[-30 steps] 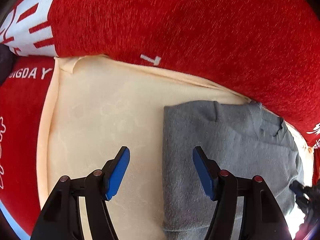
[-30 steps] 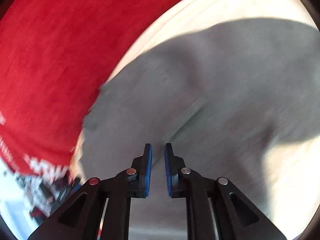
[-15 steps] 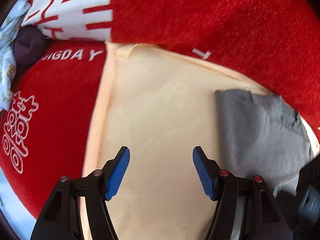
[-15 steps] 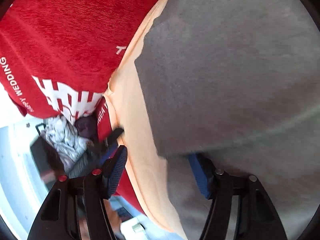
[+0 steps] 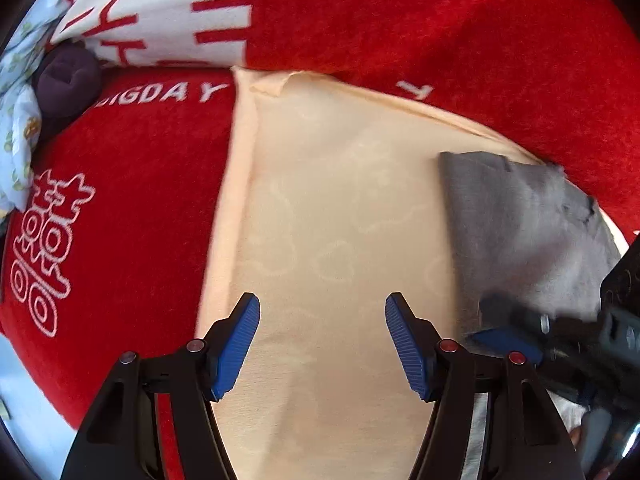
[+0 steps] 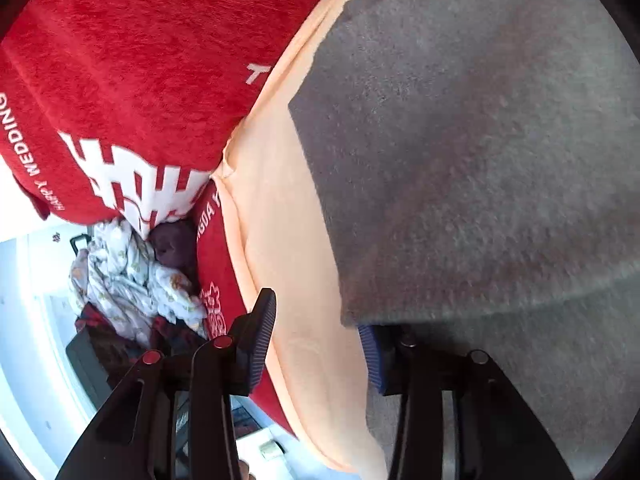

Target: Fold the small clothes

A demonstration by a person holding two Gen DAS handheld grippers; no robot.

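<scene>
Red wedding blanket (image 5: 400,20) underlies a peach cloth (image 5: 340,220). Folded grey knit garment (image 6: 480,160) lies there: soft, light, floppy; grasp its near edge. Right claw (image 6: 316,344) closing around that edge; left claw (image 5: 322,344) spread, empty.

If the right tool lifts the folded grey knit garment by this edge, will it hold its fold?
Probably not: the folded grey knit garment looks soft and limp, so it would likely droop and unfold. Its fuzzy surface should grip the blue pads, and it seems light.
</scene>
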